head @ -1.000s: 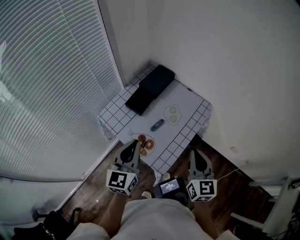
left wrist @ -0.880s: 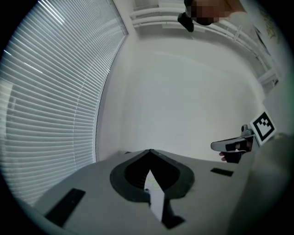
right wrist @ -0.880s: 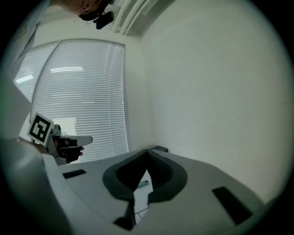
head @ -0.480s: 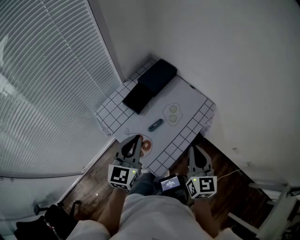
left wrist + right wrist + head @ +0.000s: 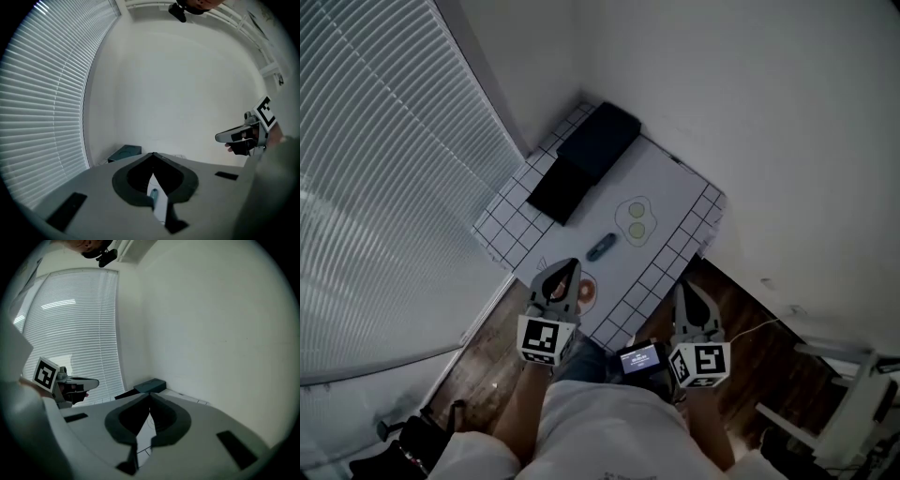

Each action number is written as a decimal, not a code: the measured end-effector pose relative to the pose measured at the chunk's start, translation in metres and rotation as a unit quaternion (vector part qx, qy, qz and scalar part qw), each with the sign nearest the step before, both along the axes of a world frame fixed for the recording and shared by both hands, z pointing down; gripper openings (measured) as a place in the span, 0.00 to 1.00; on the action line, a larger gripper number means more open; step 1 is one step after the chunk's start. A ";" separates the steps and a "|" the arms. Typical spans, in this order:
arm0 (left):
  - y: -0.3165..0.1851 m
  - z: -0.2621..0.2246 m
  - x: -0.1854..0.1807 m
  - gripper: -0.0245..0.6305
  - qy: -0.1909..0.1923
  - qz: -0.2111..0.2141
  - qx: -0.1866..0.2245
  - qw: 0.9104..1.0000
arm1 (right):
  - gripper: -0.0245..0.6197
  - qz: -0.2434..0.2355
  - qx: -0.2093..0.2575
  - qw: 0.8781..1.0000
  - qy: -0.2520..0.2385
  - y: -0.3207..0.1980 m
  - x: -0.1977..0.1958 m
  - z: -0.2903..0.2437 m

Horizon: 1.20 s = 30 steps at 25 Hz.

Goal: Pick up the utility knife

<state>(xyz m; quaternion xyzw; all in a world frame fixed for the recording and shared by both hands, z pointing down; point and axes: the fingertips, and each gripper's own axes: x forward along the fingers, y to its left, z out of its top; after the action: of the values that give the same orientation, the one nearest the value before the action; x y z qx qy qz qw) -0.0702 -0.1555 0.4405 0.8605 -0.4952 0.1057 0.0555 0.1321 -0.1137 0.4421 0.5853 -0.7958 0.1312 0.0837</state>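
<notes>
While the utility knife (image 5: 601, 247) lies on the table (image 5: 670, 187), my left gripper (image 5: 565, 266) and right gripper (image 5: 683, 287) hang closed and empty near its edge.

Grey left hand-held gripper (image 5: 566, 267), grey right hand-held gripper (image 5: 683, 287) — black-and-white marker cubes (image 5: 542, 339), pale shirt (image 5: 609, 431)

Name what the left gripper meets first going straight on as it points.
Likely the white wall behind the table. The shut left gripper aims across the table; the utility knife lies below that line, the dark box left of it. Height is unclear; it might meet the table sooner.
</notes>
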 end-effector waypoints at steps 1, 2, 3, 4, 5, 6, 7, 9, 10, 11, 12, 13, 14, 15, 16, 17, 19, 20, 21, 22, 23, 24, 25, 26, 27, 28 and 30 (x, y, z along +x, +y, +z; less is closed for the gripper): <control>-0.003 0.003 0.000 0.05 0.000 0.004 -0.004 1.000 | 0.05 0.001 -0.003 1.000 0.001 -0.003 -0.001 0.002; -0.005 0.006 0.000 0.05 0.000 0.007 -0.010 1.000 | 0.05 0.001 -0.006 1.000 0.002 -0.006 -0.002 0.004; -0.007 0.011 0.000 0.05 0.000 0.010 -0.016 1.000 | 0.05 0.001 -0.008 1.000 0.003 -0.008 -0.004 0.006; -0.009 0.016 -0.002 0.05 0.000 0.011 -0.023 1.000 | 0.05 0.001 -0.010 1.000 0.004 -0.010 -0.006 0.008; -0.010 0.022 -0.003 0.05 0.000 0.012 -0.030 0.999 | 0.05 -0.001 -0.012 1.000 0.005 -0.012 -0.009 0.010; -0.012 0.027 -0.004 0.05 -0.001 0.012 -0.036 0.999 | 0.05 -0.002 -0.013 1.000 0.006 -0.013 -0.011 0.012; -0.014 0.033 -0.005 0.05 -0.002 0.013 -0.041 0.999 | 0.05 -0.004 -0.015 1.000 0.008 -0.015 -0.013 0.014; -0.017 0.042 -0.005 0.05 -0.005 0.018 -0.049 0.999 | 0.05 -0.004 -0.021 1.000 0.011 -0.018 -0.016 0.020; -0.019 0.046 -0.004 0.05 -0.006 0.022 -0.054 0.998 | 0.05 -0.002 -0.025 1.000 0.011 -0.018 -0.016 0.024; -0.020 0.050 -0.003 0.05 -0.007 0.025 -0.058 0.998 | 0.05 -0.001 -0.029 1.000 0.012 -0.019 -0.016 0.028; -0.022 0.054 -0.002 0.05 -0.008 0.028 -0.062 0.998 | 0.05 0.000 -0.034 0.999 0.013 -0.020 -0.017 0.033; -0.023 0.058 -0.002 0.05 -0.010 0.030 -0.066 0.997 | 0.05 0.001 -0.038 0.999 0.015 -0.021 -0.017 0.037; -0.025 0.062 -0.002 0.05 -0.014 0.032 -0.069 0.997 | 0.05 0.000 -0.042 0.999 0.017 -0.022 -0.019 0.042; -0.026 0.067 -0.002 0.05 -0.018 0.034 -0.072 0.997 | 0.05 0.000 -0.046 0.999 0.018 -0.023 -0.020 0.045; -0.027 0.071 -0.002 0.05 -0.021 0.036 -0.076 0.996 | 0.05 -0.002 -0.050 0.999 0.019 -0.024 -0.021 0.049; -0.028 0.077 -0.002 0.05 -0.025 0.039 -0.081 0.996 | 0.05 -0.004 -0.052 0.998 0.020 -0.025 -0.023 0.052; -0.030 0.089 -0.001 0.05 -0.033 0.048 -0.092 0.994 | 0.05 -0.006 -0.058 0.998 0.021 -0.027 -0.025 0.058; -0.031 0.095 0.000 0.05 -0.037 0.052 -0.097 0.993 | 0.05 -0.007 -0.061 0.998 0.023 -0.028 -0.026 0.061; -0.031 0.100 0.001 0.05 -0.040 0.054 -0.102 0.992 | 0.05 -0.008 -0.063 0.998 0.025 -0.028 -0.026 0.065; -0.032 0.106 0.001 0.05 -0.043 0.056 -0.107 0.992 | 0.05 -0.010 -0.064 0.997 0.028 -0.028 -0.027 0.068; -0.032 0.111 0.001 0.05 -0.045 0.058 -0.112 0.991 | 0.05 -0.012 -0.065 0.997 0.031 -0.029 -0.028 0.071; -0.033 0.117 0.002 0.05 -0.047 0.060 -0.117 0.990 | 0.05 -0.014 -0.067 0.997 0.035 -0.029 -0.029 0.075; -0.033 0.122 0.002 0.05 -0.050 0.063 -0.122 0.989 | 0.05 -0.017 -0.069 0.997 0.038 -0.030 -0.031 0.079; -0.033 0.127 0.002 0.05 -0.054 0.065 -0.126 0.988 | 0.05 -0.019 -0.072 0.996 0.040 -0.031 -0.032 0.083; -0.032 0.132 0.002 0.05 -0.058 0.067 -0.130 0.987 | 0.05 -0.020 -0.076 0.996 0.040 -0.032 -0.033 0.088; -0.032 0.137 0.002 0.05 -0.062 0.069 -0.135 0.987 | 0.05 -0.021 -0.079 0.996 0.041 -0.033 -0.033 0.092; -0.032 0.147 0.003 0.05 -0.068 0.074 -0.144 0.984 | 0.05 -0.024 -0.084 0.995 0.042 -0.034 -0.034 0.099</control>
<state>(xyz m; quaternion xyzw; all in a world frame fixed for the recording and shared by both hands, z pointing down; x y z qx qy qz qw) -0.0672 -0.1870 0.5880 0.8688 -0.4122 0.2378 0.1369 0.0976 -0.1481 0.5408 0.5621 -0.7914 0.1710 0.1687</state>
